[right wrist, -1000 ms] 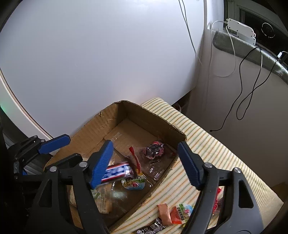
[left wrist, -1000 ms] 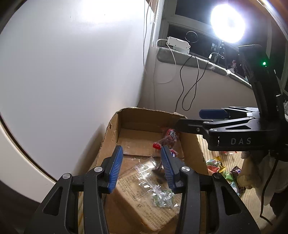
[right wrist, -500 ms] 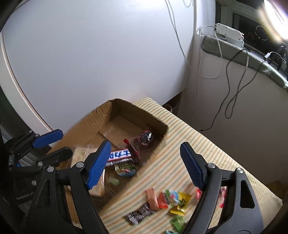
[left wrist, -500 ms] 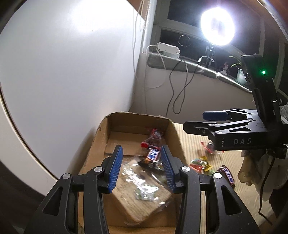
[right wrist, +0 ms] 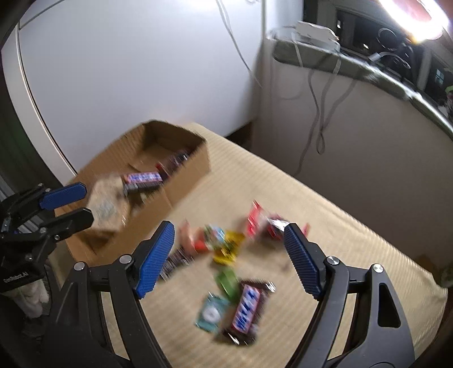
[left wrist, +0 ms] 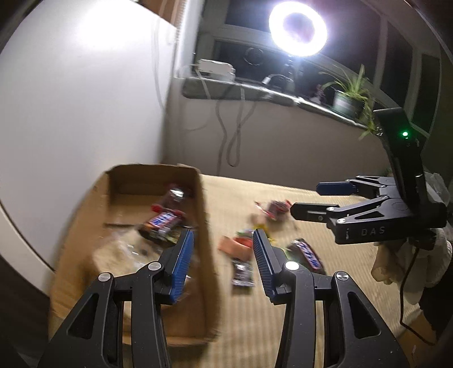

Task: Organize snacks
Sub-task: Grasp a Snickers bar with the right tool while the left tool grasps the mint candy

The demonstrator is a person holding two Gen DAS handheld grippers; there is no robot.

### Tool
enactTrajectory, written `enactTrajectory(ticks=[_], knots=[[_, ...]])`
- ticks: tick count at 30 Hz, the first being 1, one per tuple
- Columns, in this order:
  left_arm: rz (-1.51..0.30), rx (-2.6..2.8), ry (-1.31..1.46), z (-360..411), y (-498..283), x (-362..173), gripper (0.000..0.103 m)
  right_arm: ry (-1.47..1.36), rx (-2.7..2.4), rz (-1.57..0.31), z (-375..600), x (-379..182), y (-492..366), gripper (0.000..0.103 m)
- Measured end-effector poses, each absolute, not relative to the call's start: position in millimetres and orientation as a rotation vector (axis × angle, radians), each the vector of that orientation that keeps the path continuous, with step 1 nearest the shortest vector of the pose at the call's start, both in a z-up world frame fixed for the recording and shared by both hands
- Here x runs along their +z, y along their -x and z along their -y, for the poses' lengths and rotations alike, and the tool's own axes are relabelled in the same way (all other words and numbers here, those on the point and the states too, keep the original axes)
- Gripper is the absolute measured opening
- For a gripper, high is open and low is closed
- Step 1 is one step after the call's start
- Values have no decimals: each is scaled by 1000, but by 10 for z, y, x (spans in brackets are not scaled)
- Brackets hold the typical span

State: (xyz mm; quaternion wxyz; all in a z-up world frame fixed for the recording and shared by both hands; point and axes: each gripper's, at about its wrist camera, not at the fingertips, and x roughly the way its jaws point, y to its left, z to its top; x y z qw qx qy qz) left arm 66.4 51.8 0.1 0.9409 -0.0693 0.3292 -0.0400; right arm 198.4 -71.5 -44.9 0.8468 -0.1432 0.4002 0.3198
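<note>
**Both grippers empty over snack pile, box off to left**

L gripper [left wrist: 222, 256]: blue-padded fingers [left wrist: 182, 261] spread apart, nothing between them. Its L finger sits over the near wall of the open brown cardboard box [left wrist: 203, 226]; R finger over the striped beige cloth surface [left wrist: 283, 198]. Seen between the finger tips: orange wrapper [left wrist: 230, 245] w/ a dark purple candy bar [left wrist: 242, 273] just below it, lying on the cloth.

R gripper [right wrist: 229, 254]: fingers released, spread wider than the L's, holding nothing. Between its fingers, on the cloth: loose heap of small wrappers, red, green, yellow [right wrist: 226, 249]; nearer the palm a dark chocolate bar w/ blue-white lettering [right wrist: 247, 310] and a teal packet [right wrist: 211, 314] touching it on the L.

Box lies beyond and L of the R gripper's L finger. Inside: blue-white chocolate bar [right wrist: 141, 179], tan flat package [right wrist: 109, 202], other items too blurred to ID.

Both views motion-blurred.

Ring light [left wrist: 297, 27] on sill.
</note>
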Motion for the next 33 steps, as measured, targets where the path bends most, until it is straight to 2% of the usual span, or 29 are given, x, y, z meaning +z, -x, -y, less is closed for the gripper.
enactTrajectory(ticks=[7,15,25,29,33], knots=[[-705,-154,137,-154,-644,-119,42,294,628,-911,1127,-689,-1926,82],[-806,-230,143,186,-692,-432,32,238,640,-1003,1277,-996,-1999,81],[-901,-251,139,401,-846,-750,32,244,646,-1080,1224,-1262,-2061,55],[-915,-249,123,470,-930,-806,32,252,631,-1091,1254,-1313,-2081,51],[-928,-242,108,525,-1006,-870,32,257,619,-1089,1330,-1309,-2080,36]])
